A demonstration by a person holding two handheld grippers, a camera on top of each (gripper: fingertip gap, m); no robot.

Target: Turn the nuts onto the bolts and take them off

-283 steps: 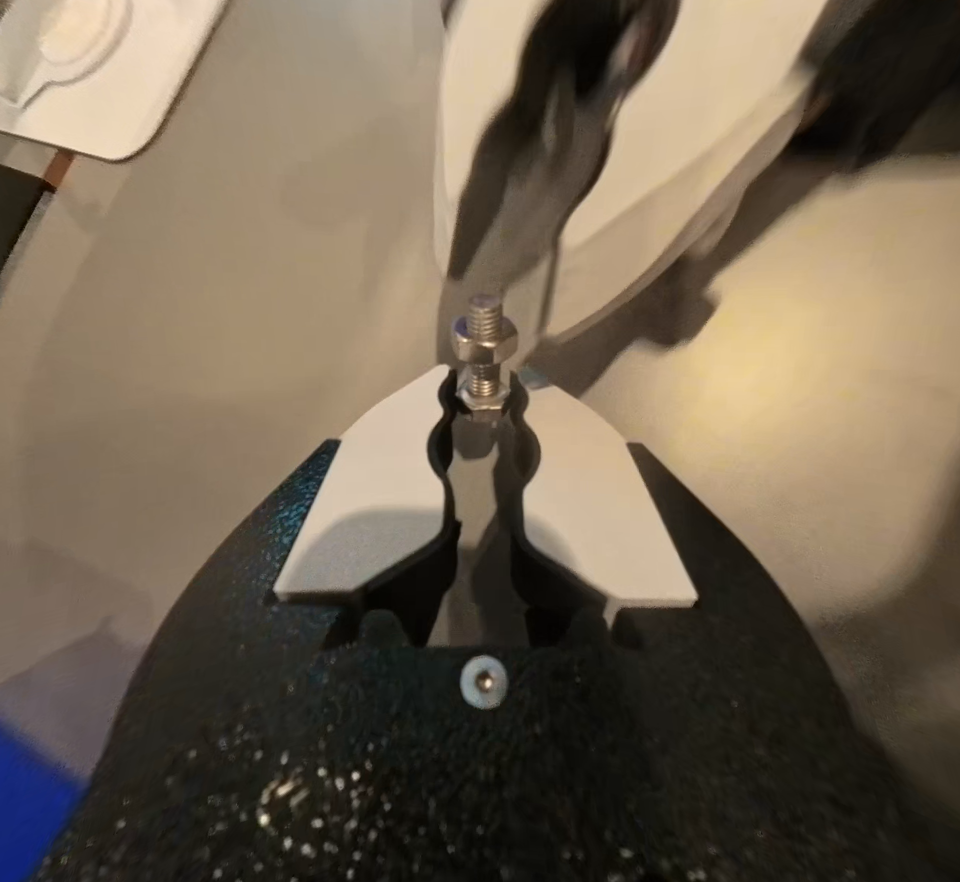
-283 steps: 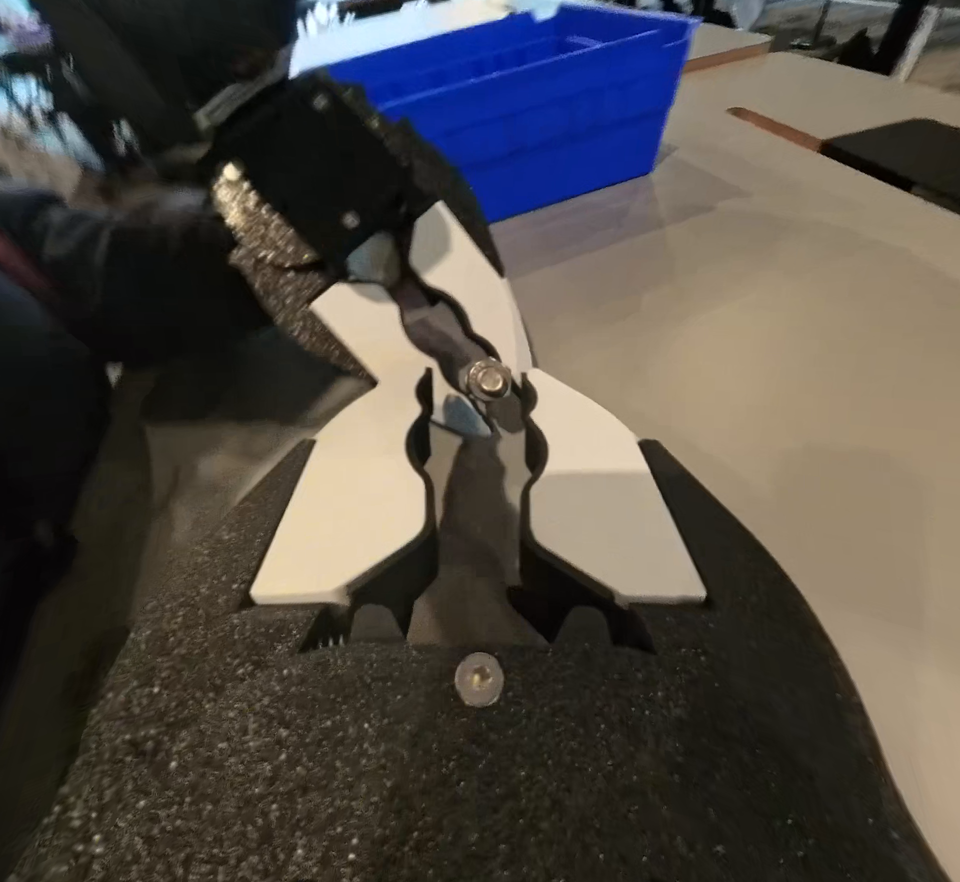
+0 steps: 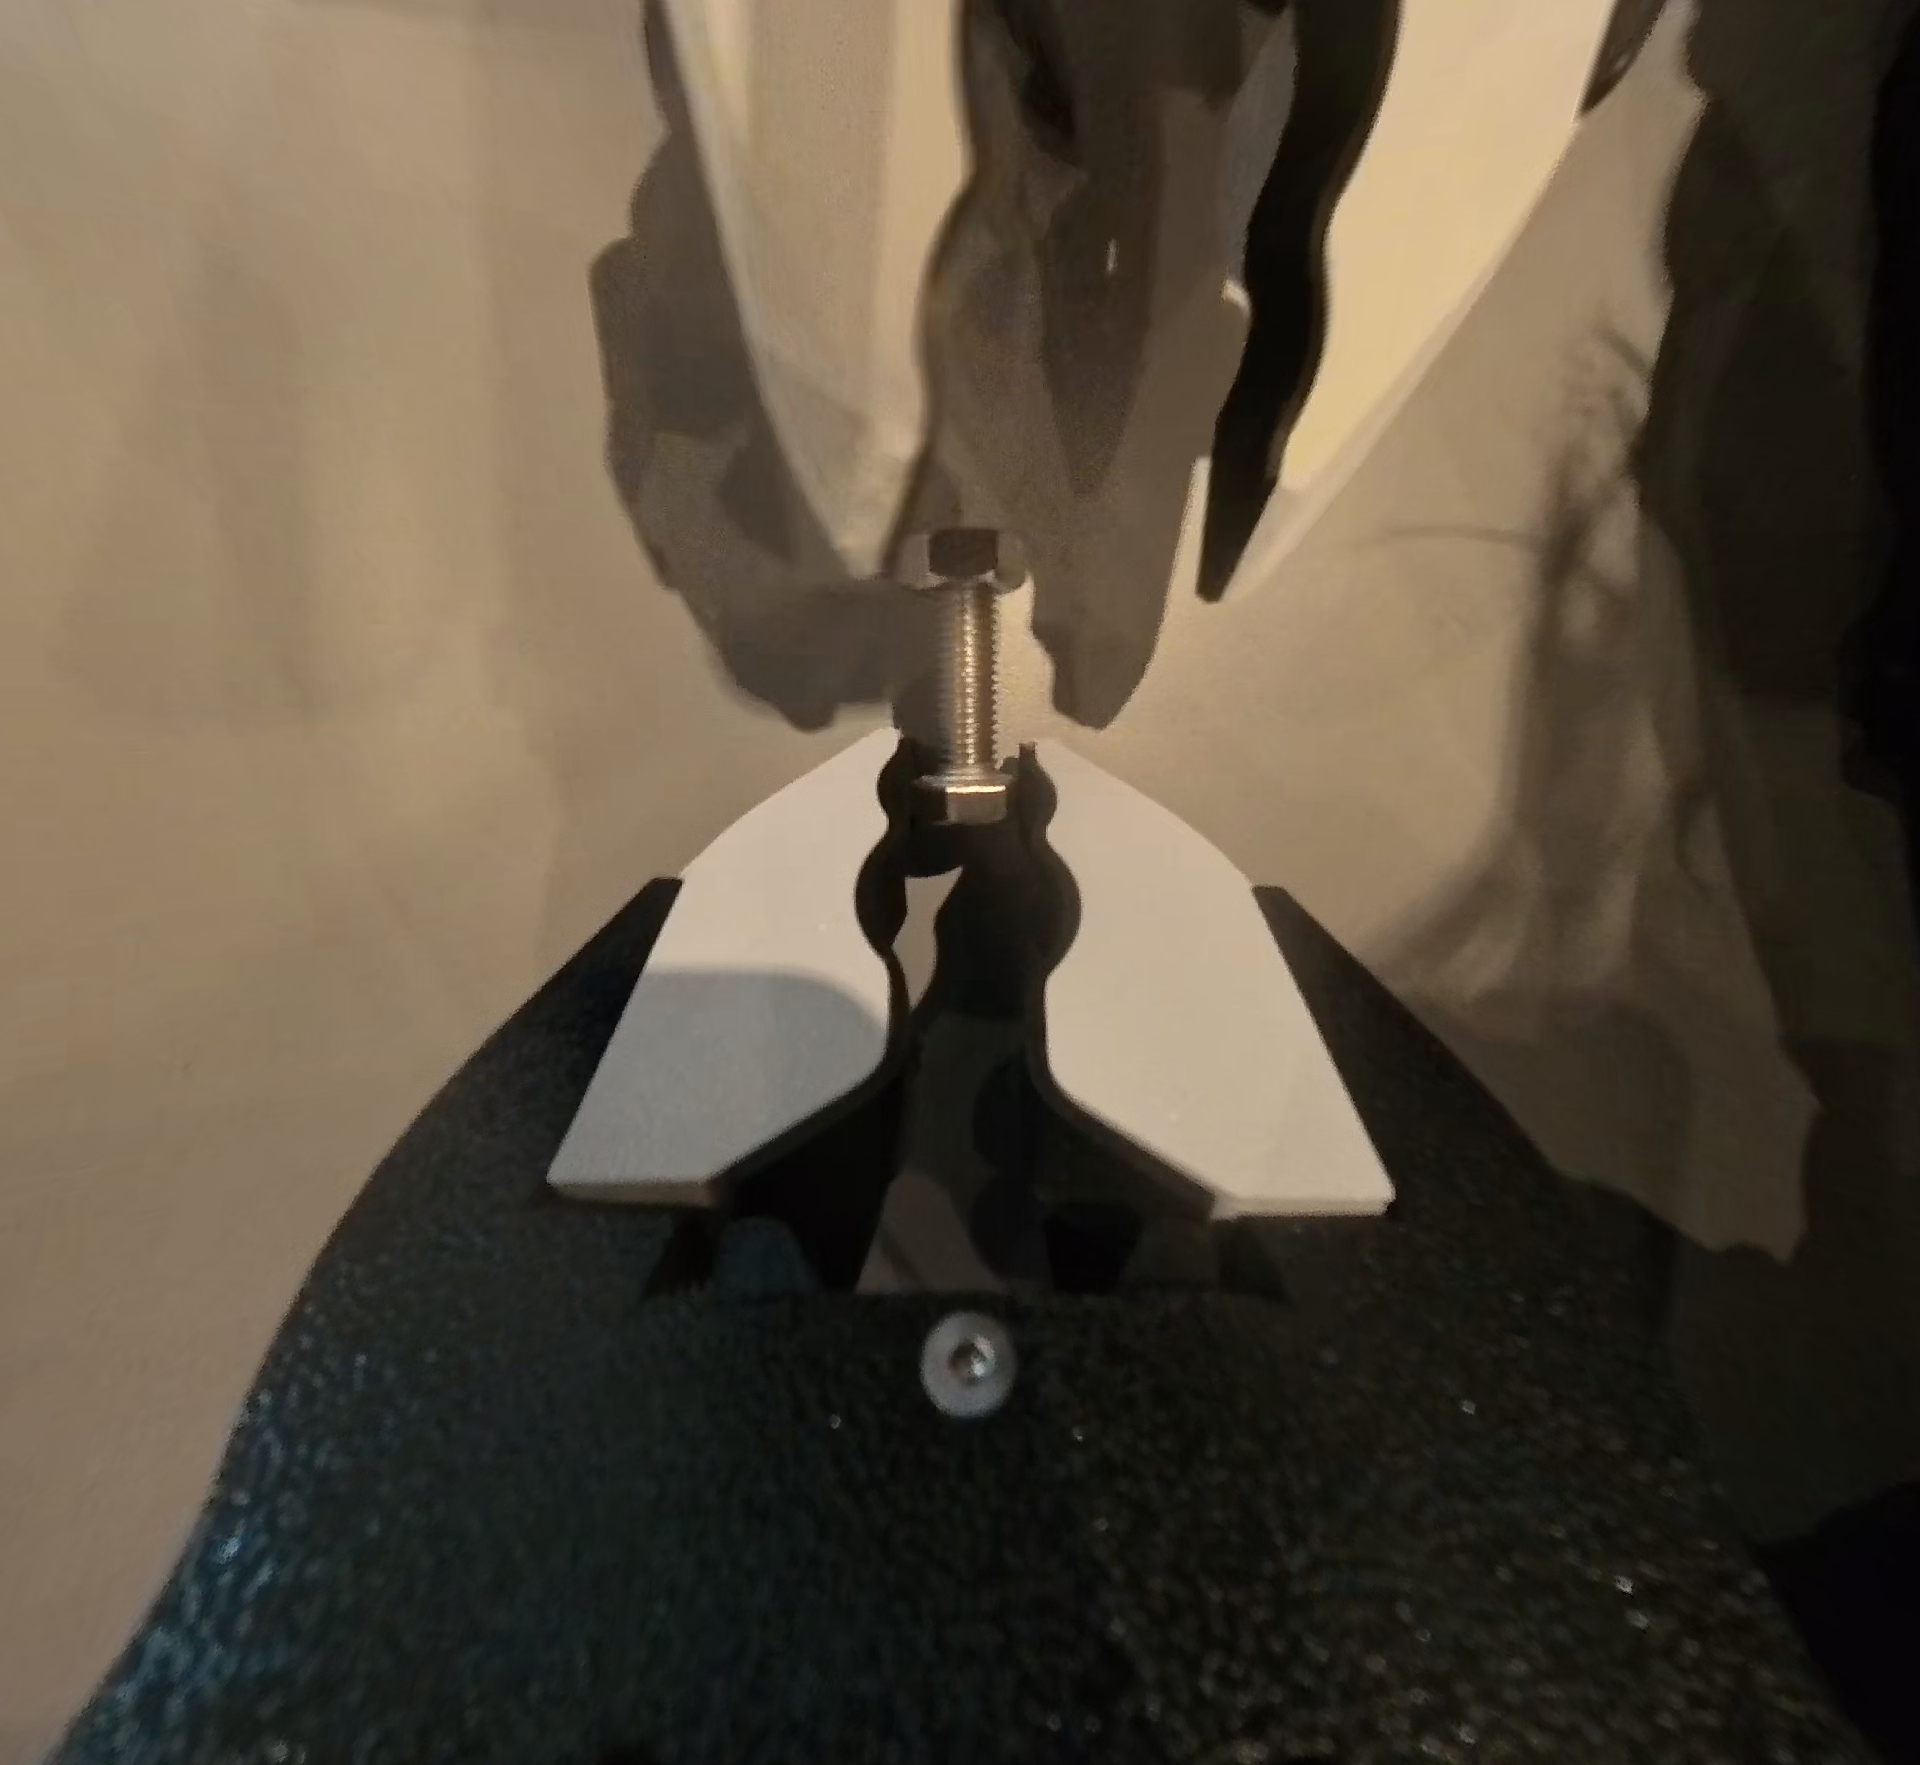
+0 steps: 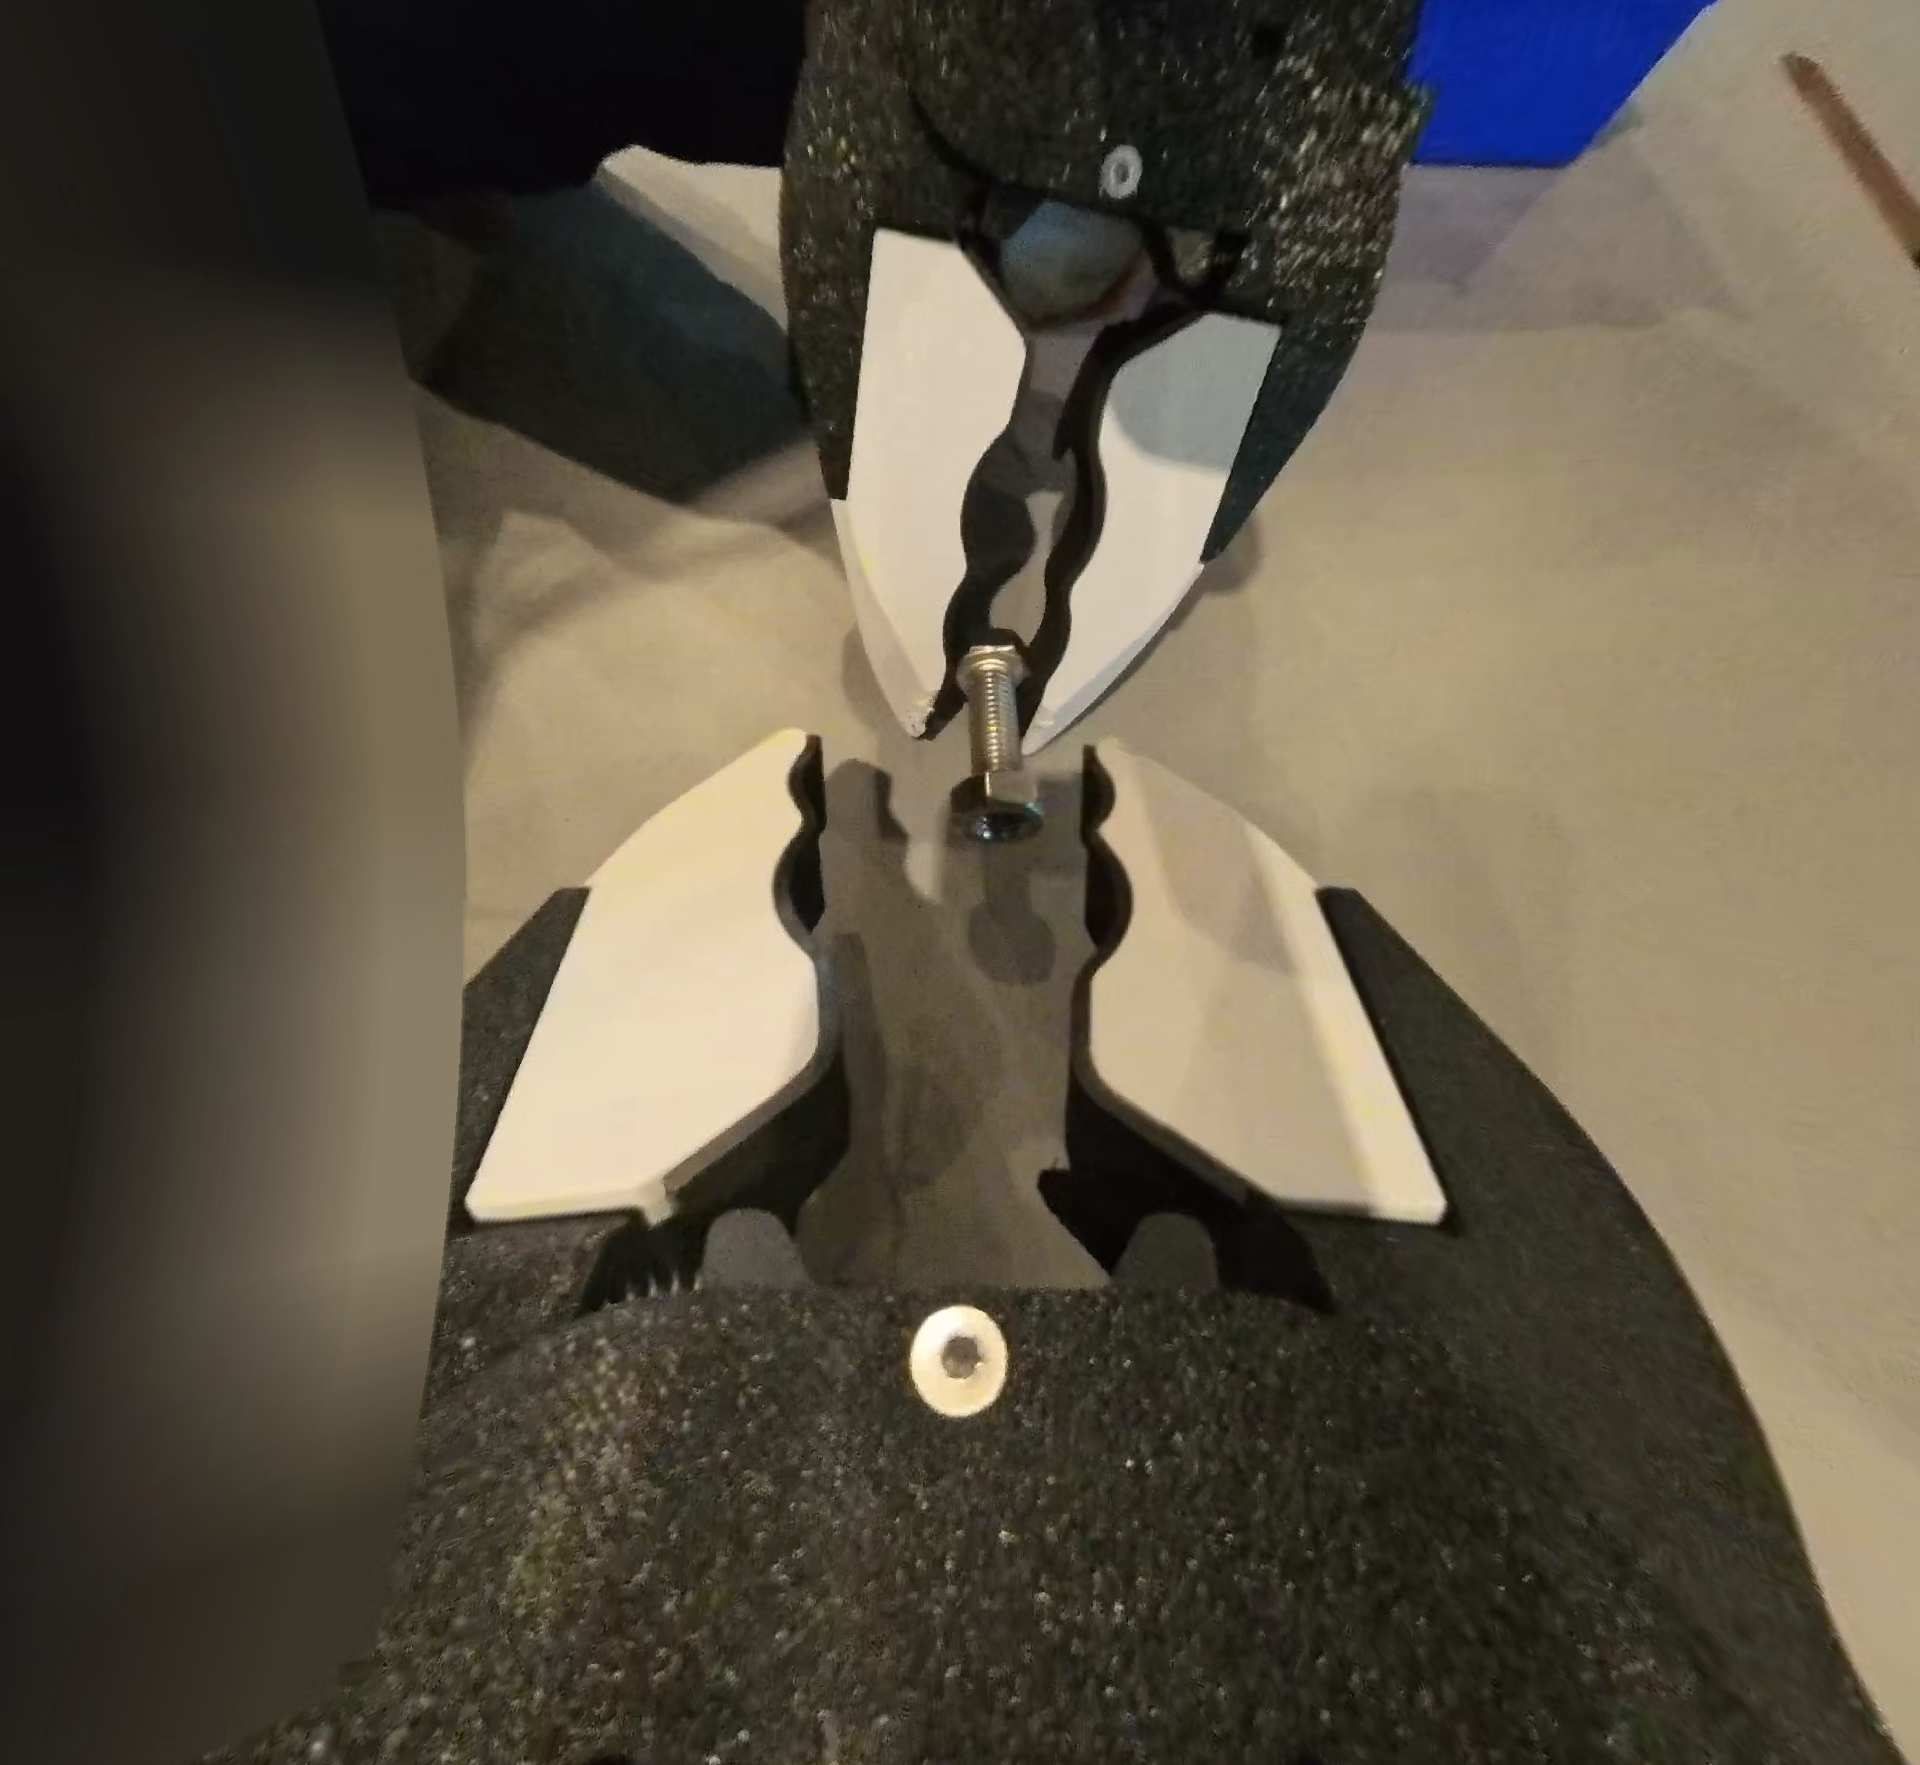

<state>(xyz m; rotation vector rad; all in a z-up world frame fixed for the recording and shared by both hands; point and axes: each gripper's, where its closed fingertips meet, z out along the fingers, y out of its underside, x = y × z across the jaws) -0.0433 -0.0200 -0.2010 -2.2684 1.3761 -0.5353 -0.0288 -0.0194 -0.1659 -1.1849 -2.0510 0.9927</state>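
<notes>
Because the bolt is a small piece of rigid threaded steel, it should feel light and unyielding but slick along the shank, so the hex head is the sound place to hold it, and the left wrist view shows just that: the left gripper has its fingers drawn narrow, pinching the head in the notch at their tips, with the shank pointing straight away from the camera over the pale table. At the far end of the threads sits the nut, equally hard, tiny and easy to drop; its flats are the only faces that would give purchase for turning. Beyond it the right gripper appears blurred, its fingers reaching down on either side of the shank, and from here I cannot tell whether they touch anything. Seen from the right wrist view, the right gripper stands wide, its white fingers well apart and empty, with the nut between their tips and touching neither. The nut looks to be at the last threads of the bolt, though whether it is engaged or free cannot be read. Opposite, the left gripper clamps the head. A nut this loose would likely slip unless squeezed squarely across two flats. A blue bin shows at the upper right.
</notes>
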